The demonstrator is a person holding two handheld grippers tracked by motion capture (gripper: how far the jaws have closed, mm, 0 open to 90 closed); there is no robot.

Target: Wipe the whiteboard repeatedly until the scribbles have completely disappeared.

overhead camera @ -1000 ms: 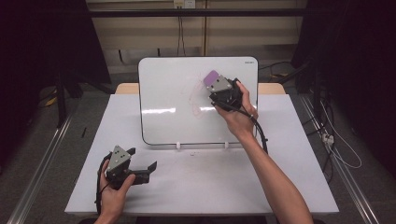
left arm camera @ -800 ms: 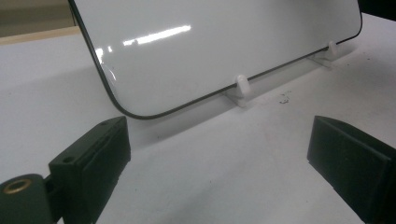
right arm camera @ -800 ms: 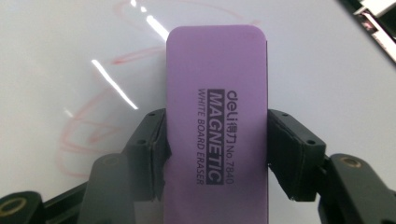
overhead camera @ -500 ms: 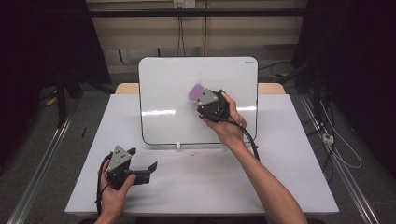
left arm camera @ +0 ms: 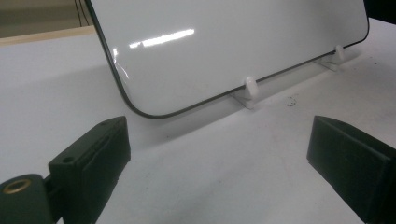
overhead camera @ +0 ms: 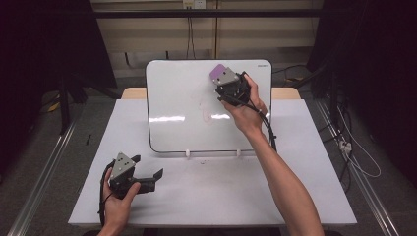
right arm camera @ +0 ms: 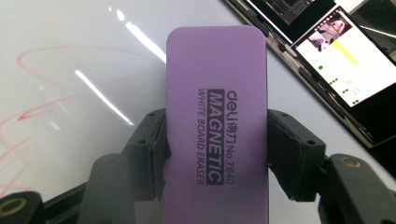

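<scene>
A white whiteboard (overhead camera: 187, 98) stands tilted on small white feet (left arm camera: 250, 88) at the back of the table, with faint red marks (overhead camera: 209, 112) near its middle. My right gripper (overhead camera: 222, 81) is at the board's upper right, shut on a purple magnetic board eraser (overhead camera: 218, 73). In the right gripper view the eraser (right arm camera: 217, 116) sits upright between the black pads (right arm camera: 292, 154), its far end lying against the whiteboard (right arm camera: 70, 42) beside red strokes (right arm camera: 28, 112). My left gripper (overhead camera: 147, 166) rests on the table at front left, open. Nothing lies between its jaws, and the whiteboard (left arm camera: 224, 42) shows beyond my left gripper (left arm camera: 219, 158).
The white table (overhead camera: 221, 196) has bare room in front of the board. A black cable (overhead camera: 268, 130) trails from the right gripper along the forearm. Lit screens (right arm camera: 345, 60) show beyond the board's edge. Metal rails (overhead camera: 39, 182) run along the floor on both sides.
The right gripper with the eraser slid down-left across the board, then back up to the upper right. The left gripper stayed put.
</scene>
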